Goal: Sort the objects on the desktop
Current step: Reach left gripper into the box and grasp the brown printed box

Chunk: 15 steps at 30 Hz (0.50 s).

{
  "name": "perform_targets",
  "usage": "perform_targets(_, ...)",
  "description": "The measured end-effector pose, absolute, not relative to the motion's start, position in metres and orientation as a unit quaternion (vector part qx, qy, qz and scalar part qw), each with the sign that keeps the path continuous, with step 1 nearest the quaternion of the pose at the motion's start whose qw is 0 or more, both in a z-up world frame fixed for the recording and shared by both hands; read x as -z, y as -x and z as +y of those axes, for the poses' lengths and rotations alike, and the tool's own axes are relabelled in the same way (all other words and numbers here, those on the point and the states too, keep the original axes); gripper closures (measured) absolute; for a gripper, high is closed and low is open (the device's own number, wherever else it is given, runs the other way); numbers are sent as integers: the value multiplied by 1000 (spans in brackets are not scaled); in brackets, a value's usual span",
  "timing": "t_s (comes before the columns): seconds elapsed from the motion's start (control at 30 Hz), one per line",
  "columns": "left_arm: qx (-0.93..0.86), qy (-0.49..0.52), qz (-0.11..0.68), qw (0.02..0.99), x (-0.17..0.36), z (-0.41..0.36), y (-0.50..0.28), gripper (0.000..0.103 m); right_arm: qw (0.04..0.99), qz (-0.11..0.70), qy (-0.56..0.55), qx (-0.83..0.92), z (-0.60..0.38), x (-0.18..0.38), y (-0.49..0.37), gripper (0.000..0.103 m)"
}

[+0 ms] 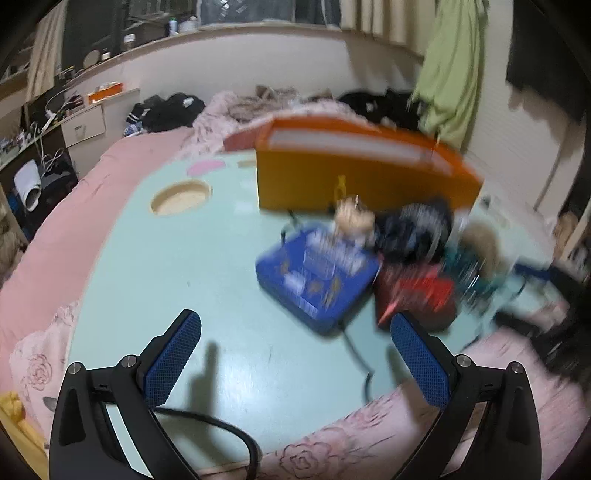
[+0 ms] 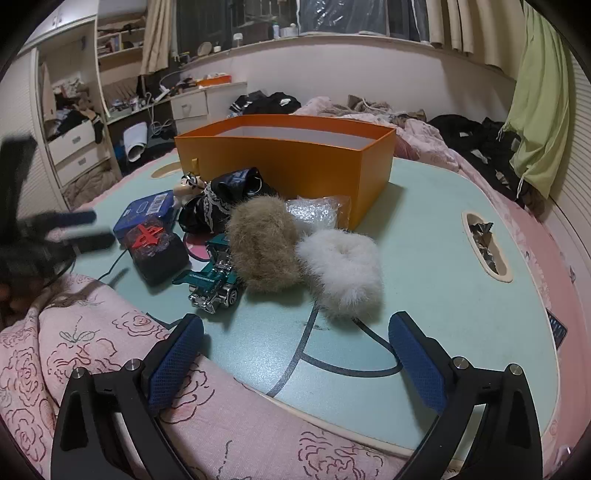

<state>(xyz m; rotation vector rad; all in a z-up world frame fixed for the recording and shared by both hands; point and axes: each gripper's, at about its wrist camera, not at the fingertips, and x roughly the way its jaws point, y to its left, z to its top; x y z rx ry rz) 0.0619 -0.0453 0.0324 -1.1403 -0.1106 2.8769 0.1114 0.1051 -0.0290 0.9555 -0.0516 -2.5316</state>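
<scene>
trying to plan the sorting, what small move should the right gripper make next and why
Probably ease the right gripper forward and down over the white fluffy scrunchie. Its jaws stand wide open with nothing between them, and that scrunchie lies nearest, just ahead on the table, with the open orange box behind it to receive it.

Messy bedroom: pink rose bedding [image 2: 92, 350], dark window [image 2: 236, 18] with cream curtains [image 2: 157, 37], white drawers [image 2: 77, 147], cluttered sill.
</scene>
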Motion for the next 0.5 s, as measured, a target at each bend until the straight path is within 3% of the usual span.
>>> perform_targets(0.13,-938,329,-72,80,-83,-37,-47,3,215,-19,-345,914,105,29,-111,2)
perform_targets(0.27,-921,358,-70,137,-118,-7,6,16,214,-20,-344,914,103,27,-112,2)
perform_targets(0.33,-894,403,-89,172,-121,11,50,18,214,-21,-343,914,103,27,-111,2)
perform_targets(0.4,-870,439,-112,195,-119,24,84,30,214,-21,-343,915,103,26,-111,2)
perform_targets(0.5,-826,500,-152,212,-101,47,141,31,214,-22,-341,915,103,26,-110,2)
